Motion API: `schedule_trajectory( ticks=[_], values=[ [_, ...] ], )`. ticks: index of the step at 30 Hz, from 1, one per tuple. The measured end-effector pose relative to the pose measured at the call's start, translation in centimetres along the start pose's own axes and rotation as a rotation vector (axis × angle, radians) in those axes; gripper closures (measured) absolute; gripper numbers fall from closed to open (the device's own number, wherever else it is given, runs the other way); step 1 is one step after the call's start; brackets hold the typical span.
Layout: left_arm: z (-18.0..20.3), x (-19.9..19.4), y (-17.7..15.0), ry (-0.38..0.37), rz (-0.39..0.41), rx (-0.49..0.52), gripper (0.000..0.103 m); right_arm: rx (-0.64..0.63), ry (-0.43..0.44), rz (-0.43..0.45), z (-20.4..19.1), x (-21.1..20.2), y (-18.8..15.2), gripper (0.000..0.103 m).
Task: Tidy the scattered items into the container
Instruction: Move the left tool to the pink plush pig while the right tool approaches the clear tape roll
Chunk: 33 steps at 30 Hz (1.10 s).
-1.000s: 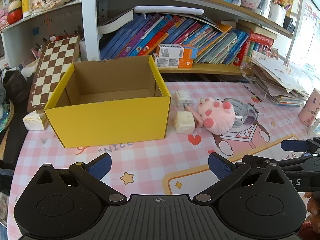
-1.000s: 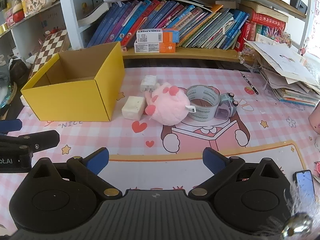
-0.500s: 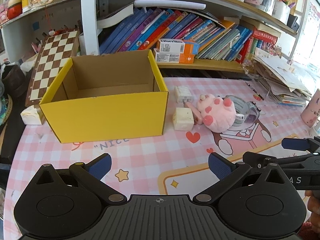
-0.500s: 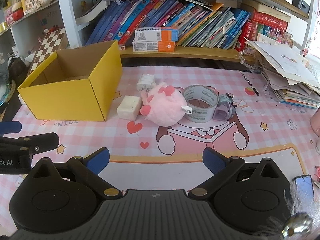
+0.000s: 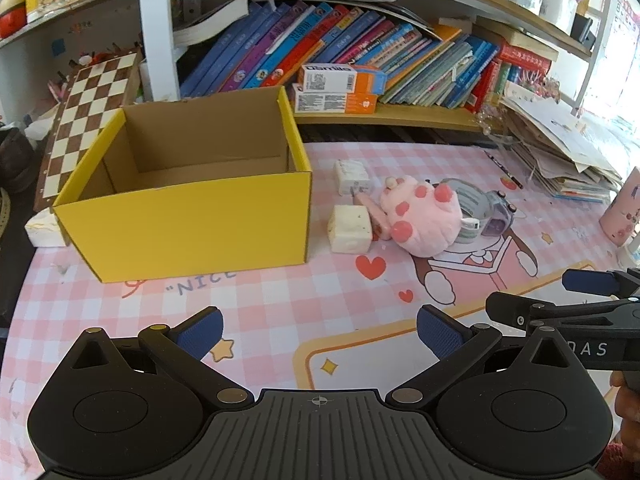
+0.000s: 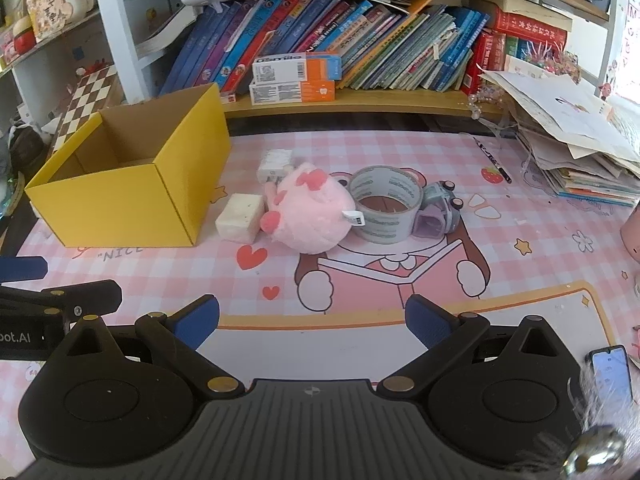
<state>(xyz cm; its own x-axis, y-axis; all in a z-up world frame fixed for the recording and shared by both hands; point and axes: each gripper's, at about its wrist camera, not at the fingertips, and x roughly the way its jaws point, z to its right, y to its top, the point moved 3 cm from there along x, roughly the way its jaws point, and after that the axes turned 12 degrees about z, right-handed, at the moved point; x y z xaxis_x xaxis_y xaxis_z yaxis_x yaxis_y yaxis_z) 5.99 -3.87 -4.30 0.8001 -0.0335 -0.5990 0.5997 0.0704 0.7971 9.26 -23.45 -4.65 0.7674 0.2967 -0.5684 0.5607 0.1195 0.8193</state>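
Observation:
An open yellow cardboard box [image 5: 188, 220] [image 6: 132, 196] stands on the pink checked mat, with nothing in it. To its right lie a cream block [image 5: 350, 229] [image 6: 240, 218], a white charger [image 5: 352, 176] [image 6: 274, 165], a pink plush toy [image 5: 420, 216] [image 6: 308, 212], a grey tape roll [image 6: 384, 208] and a small purple-grey toy camera [image 6: 438, 212]. A pink stick [image 5: 374, 216] lies between block and plush. My left gripper [image 5: 320, 330] is open, near the mat's front. My right gripper [image 6: 312, 320] is open too, well short of the items.
A shelf of books [image 6: 360, 52] and two orange-white cartons [image 6: 296, 76] run behind the table. A chessboard [image 5: 88, 120] leans at the back left. Papers [image 6: 572, 140] pile up at the right. A phone [image 6: 610, 372] lies at the near right. A pen [image 6: 492, 160] lies by the papers.
Both grippers have pulled back slightly, so the box and items look a little farther off. Both stay open.

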Motion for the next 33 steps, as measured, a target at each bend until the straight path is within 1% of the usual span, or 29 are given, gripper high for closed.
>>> schedule_trajectory(
  ticks=[7,13,18,21,33],
  values=[
    [1.0,0.7,0.4,-0.022,0.006,0.025,0.0,0.023,-0.013,0.006,1.3,0.5,0.1,0.003],
    [1.8,1.5,0.9,-0.026,0.017,0.063,0.0,0.047,-0.012,0.002,2.3,1.3,0.2,0.007],
    [2.6,2.5,1.6,-0.038,0.022,0.096,0.0,0.063,-0.011,0.004,3.1,2.0,0.3,0.012],
    [3.3,3.3,2.0,-0.056,0.026,0.118,0.0,0.074,-0.012,0.007,3.6,2.5,0.4,0.016],
    [7.0,6.6,2.8,-0.141,0.025,0.238,0.0,0.108,-0.053,-0.006,6.0,4.9,0.4,0.019]
  ],
)
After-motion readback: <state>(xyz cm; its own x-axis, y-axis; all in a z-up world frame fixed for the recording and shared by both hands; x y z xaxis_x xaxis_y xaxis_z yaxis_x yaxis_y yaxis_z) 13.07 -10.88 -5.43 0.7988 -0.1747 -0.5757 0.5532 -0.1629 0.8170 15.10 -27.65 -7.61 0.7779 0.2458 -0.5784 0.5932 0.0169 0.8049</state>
